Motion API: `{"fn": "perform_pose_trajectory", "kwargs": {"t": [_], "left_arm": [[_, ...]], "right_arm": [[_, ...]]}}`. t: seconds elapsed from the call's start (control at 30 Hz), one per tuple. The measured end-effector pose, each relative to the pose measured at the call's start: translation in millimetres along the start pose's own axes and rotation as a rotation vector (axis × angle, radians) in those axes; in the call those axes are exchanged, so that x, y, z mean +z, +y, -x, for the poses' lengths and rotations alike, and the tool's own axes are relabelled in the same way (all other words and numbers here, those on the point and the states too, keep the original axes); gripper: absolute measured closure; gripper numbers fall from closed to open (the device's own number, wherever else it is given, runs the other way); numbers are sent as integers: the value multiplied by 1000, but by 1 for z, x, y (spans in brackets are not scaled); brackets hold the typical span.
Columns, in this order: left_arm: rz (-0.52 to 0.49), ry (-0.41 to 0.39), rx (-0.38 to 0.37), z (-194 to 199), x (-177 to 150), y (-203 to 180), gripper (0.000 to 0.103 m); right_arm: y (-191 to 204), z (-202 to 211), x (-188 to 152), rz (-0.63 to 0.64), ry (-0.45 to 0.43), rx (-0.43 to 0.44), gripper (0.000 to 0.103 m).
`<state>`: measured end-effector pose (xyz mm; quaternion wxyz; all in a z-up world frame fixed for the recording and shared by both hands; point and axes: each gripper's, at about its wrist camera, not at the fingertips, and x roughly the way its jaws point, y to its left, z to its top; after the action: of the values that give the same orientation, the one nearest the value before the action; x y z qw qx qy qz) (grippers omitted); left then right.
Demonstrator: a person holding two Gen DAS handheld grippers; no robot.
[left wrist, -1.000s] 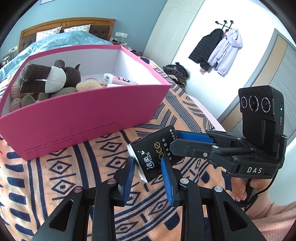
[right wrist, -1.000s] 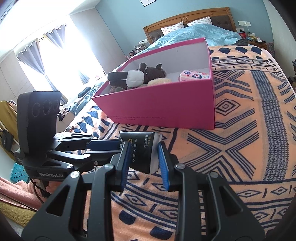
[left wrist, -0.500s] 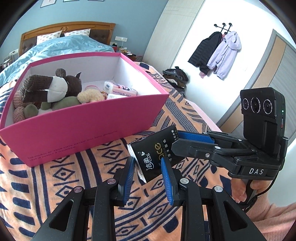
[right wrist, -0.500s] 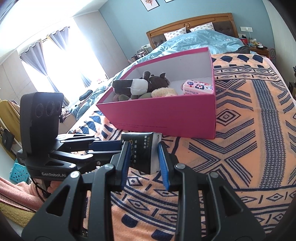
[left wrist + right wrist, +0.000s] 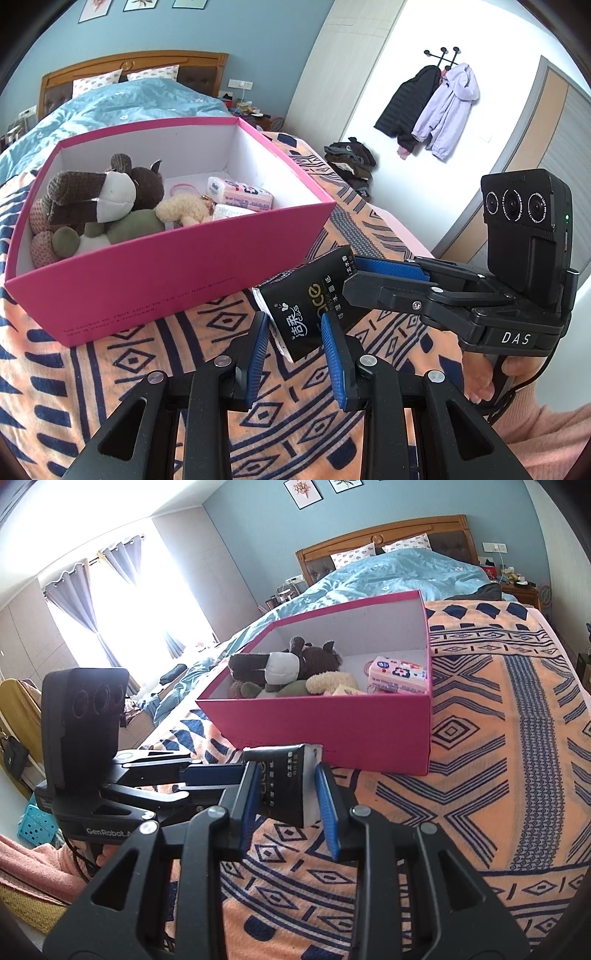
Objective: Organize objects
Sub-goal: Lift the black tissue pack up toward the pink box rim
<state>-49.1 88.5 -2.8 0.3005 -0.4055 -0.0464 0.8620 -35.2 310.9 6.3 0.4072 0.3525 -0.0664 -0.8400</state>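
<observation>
A black tissue pack (image 5: 306, 306) hangs above the patterned bedspread, held from both sides. My left gripper (image 5: 293, 328) is shut on its near end. My right gripper (image 5: 286, 788) is shut on its other end (image 5: 284, 782); it also shows in the left wrist view (image 5: 384, 277), coming in from the right. A pink open box (image 5: 177, 273) stands just beyond the pack, also in the right wrist view (image 5: 332, 720). Inside it lie a brown plush toy (image 5: 99, 192), a cream plush (image 5: 181, 212) and a pink tissue pack (image 5: 240, 190).
The patterned orange and navy blanket (image 5: 498, 757) covers the bed around the box. A blue duvet (image 5: 129, 99) and wooden headboard (image 5: 384, 535) lie behind. Coats (image 5: 428, 103) hang on the wall at right. A blue basket (image 5: 35, 827) sits on the floor at left.
Both grippers have lifted together with the black pack, so the box interior shows more from above. The hold on the pack has not changed.
</observation>
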Motion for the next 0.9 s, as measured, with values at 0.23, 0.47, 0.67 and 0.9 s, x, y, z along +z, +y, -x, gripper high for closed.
{"fn": "perform_pose_trajectory", "kwargs": {"t": [0.23, 0.47, 0.67, 0.9], "left_arm": [[-3, -10, 2, 2, 4, 1, 74], [-9, -21, 2, 4, 6, -1, 74], [-13, -29, 4, 6, 8, -1, 74], [-16, -38, 11, 8, 11, -2, 74]], "right_arm": [[1, 2, 5, 9, -14, 2, 69], [2, 4, 6, 12, -23, 1, 69], [1, 4, 8, 11, -27, 1, 69], [2, 4, 10, 12, -34, 6, 69]]}}
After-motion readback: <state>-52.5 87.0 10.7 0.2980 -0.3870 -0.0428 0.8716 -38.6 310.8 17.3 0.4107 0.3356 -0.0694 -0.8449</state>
